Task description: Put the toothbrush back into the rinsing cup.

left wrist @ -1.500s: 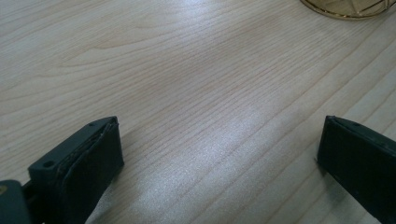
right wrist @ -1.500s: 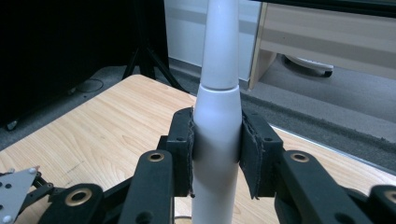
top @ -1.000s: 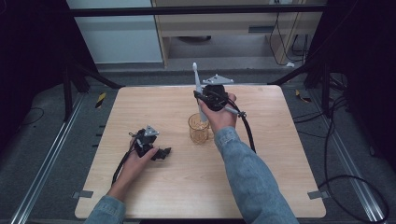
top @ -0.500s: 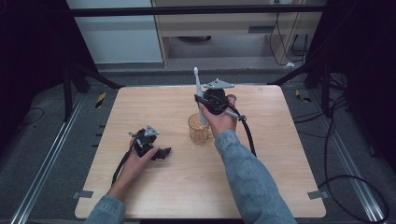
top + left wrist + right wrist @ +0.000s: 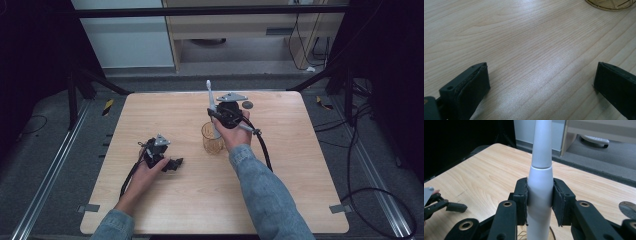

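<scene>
A pale wooden surface [image 5: 300,165] is standing in a dim room with cables lying on the floor. The amber glass cup [image 5: 212,138] is sitting mid-surface, likely fragile. The right claw [image 5: 539,202] is clamping the white electric toothbrush [image 5: 540,182] upright over the cup; rigid, smooth, probably slippery, best gripped mid-body. The left claw [image 5: 170,164] is resting released.

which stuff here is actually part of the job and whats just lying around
In use:
- toothbrush, clamped upright in the right gripper
- amber glass cup, right under the toothbrush

Lying about:
- left gripper, open and empty on the table
- small dark disc near the far edge
</scene>
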The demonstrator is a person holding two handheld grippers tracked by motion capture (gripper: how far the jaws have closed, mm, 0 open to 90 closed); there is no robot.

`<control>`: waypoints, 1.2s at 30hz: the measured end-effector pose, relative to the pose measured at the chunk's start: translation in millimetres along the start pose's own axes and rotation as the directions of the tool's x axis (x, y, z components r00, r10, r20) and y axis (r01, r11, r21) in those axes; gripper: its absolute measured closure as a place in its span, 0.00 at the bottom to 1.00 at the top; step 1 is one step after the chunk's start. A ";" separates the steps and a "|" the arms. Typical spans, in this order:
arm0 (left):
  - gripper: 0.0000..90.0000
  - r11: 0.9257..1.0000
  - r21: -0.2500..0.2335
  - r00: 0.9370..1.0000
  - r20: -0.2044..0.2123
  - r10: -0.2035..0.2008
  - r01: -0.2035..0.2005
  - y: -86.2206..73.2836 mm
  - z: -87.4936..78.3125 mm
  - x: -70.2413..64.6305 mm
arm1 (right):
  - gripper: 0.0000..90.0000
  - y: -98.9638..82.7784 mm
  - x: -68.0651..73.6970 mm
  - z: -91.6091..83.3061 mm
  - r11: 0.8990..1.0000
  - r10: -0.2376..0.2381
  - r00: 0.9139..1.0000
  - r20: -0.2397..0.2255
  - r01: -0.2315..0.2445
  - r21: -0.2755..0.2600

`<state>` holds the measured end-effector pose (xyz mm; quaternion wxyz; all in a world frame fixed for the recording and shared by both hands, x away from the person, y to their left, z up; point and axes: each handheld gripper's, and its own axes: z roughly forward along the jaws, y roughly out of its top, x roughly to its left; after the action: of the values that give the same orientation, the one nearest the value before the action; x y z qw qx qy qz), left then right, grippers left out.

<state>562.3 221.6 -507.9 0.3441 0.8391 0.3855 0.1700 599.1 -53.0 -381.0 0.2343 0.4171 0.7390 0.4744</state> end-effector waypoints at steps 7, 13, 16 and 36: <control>0.00 1.000 0.000 1.000 0.000 0.000 0.000 0.0 0.0 0.0 | 0.75 -10.2 2.7 5.8 1.000 -0.004 1.000 -0.007 0.004 0.029; 0.00 1.000 0.000 1.000 0.000 0.000 0.000 0.0 0.0 0.0 | 0.75 -15.4 5.4 10.4 0.999 -0.009 1.000 -0.013 0.009 0.051; 0.00 1.000 0.000 1.000 0.000 0.000 0.000 0.1 0.1 0.1 | 0.75 -16.0 6.1 11.3 0.998 -0.011 1.000 -0.014 0.012 0.055; 0.00 1.000 0.000 1.000 0.001 0.000 0.000 0.2 0.2 0.3 | 0.75 -23.2 5.5 15.8 0.994 -0.007 1.000 -0.020 0.009 0.109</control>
<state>562.7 221.6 -507.9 0.3443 0.8391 0.3854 0.1699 598.7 -45.1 -408.5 0.2056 0.4216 0.7678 0.4364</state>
